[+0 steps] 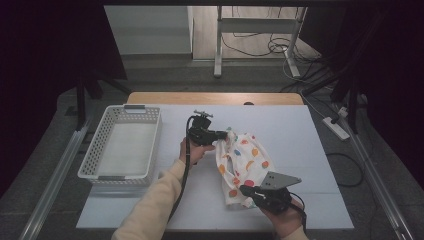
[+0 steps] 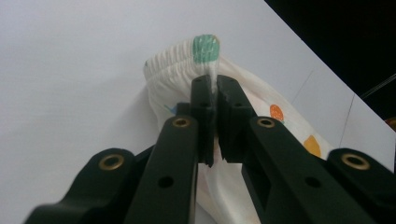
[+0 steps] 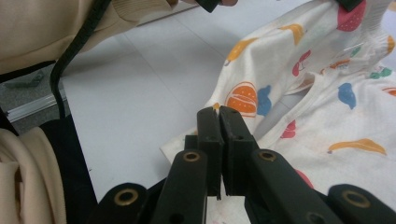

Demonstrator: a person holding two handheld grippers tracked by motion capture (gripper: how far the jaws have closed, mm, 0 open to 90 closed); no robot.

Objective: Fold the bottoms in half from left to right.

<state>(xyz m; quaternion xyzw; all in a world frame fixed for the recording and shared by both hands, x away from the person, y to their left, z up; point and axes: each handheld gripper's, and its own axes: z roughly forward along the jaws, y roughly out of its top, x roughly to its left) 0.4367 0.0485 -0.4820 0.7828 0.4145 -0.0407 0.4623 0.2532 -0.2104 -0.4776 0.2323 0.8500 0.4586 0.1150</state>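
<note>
Garment: a small white cotton piece of child's clothing printed with orange, red, blue and green fruit shapes — it lies right of the bench's middle, on the white foam sheet that covers the bench.
Long axis: from its gathered elastic end, toward the far edge, down to its loose end near the front edge — slightly slanted to the right.
Left gripper: clenched on a thin fold at the gathered elastic end, just below a green print; the cloth runs up between the two black jaws.
Right gripper: jaws pressed together on the garment's edge at its near end, with cloth pinched between them in the right gripper view.
Who is nearer what: each hand has its own end — left the far one, right the near one; the cloth between them sags in folds rather than hanging taut.
Basket: a white perforated plastic basket sits at the bench's left edge, well apart from the garment and closer to the left gripper.
Judgement: any next move turns on the two ends being pulled apart along that axis.
</note>
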